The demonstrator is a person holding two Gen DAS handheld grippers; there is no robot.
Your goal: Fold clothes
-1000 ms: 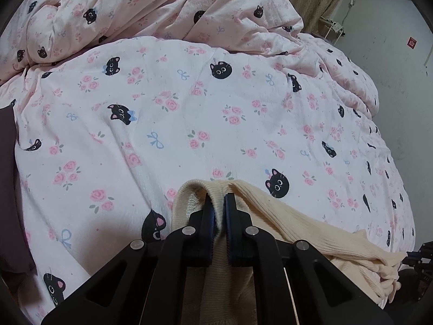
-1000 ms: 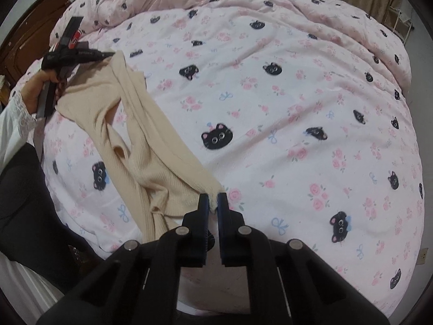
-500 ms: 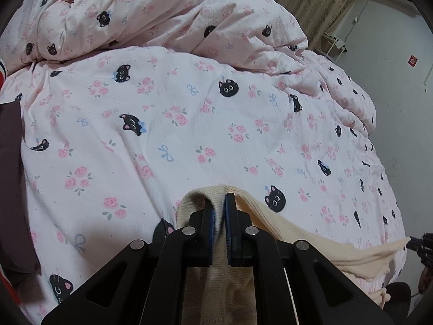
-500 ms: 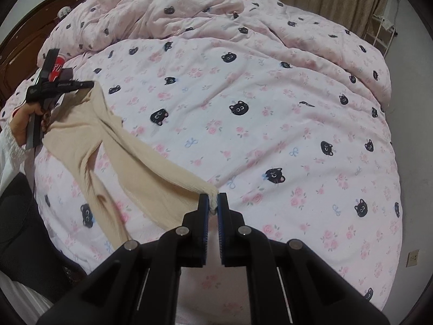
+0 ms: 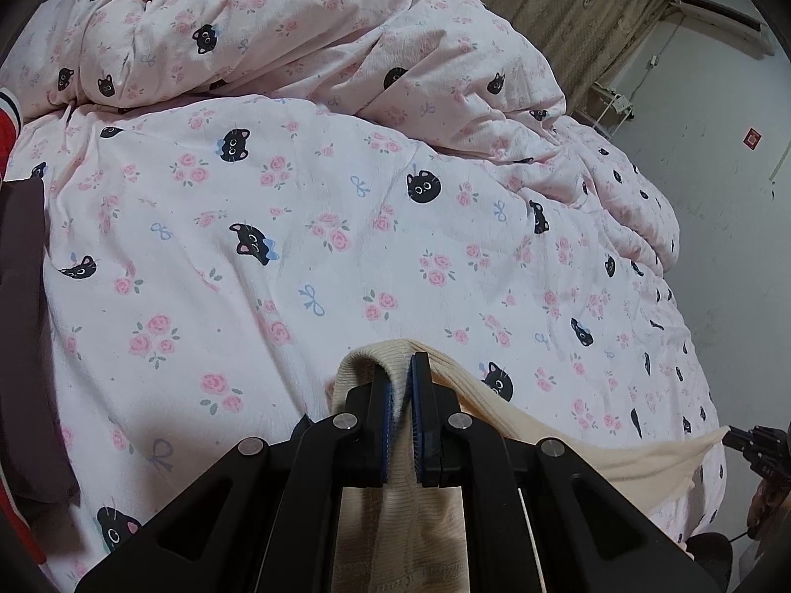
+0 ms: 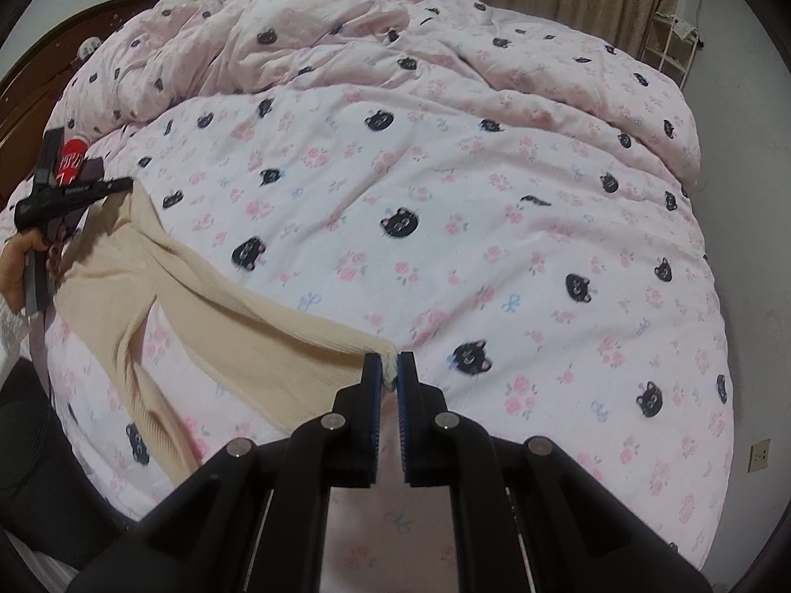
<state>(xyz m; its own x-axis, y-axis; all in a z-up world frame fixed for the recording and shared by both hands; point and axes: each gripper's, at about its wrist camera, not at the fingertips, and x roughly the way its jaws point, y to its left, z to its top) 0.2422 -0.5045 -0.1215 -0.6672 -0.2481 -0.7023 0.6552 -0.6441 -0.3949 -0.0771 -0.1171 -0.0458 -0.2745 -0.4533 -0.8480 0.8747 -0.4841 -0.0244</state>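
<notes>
A cream ribbed knit garment [image 6: 207, 316] is stretched in the air between both grippers above the bed. My left gripper [image 5: 400, 370] is shut on one corner of the garment [image 5: 474, 395], whose cloth drapes over its fingertips and hangs down between the arms. My right gripper [image 6: 390, 368] is shut on the opposite corner. In the right wrist view the left gripper [image 6: 118, 185] shows at far left in a person's hand [image 6: 20, 267]. A sleeve [image 6: 148, 425] hangs down onto the bedding. The right gripper [image 5: 741, 442] peeks in at the left view's right edge.
A pink duvet [image 6: 494, 227] printed with black cat faces and roses covers the bed, bunched up at the back [image 5: 346, 49]. A dark cloth [image 5: 24, 346] lies at the left. A wooden headboard [image 6: 29, 74], curtains [image 5: 568, 5] and a wire rack [image 6: 667, 44] ring the bed.
Both grippers have risen and drawn apart, pulling the garment taut and lifting most of it off the duvet. Both remain shut on their corners.
</notes>
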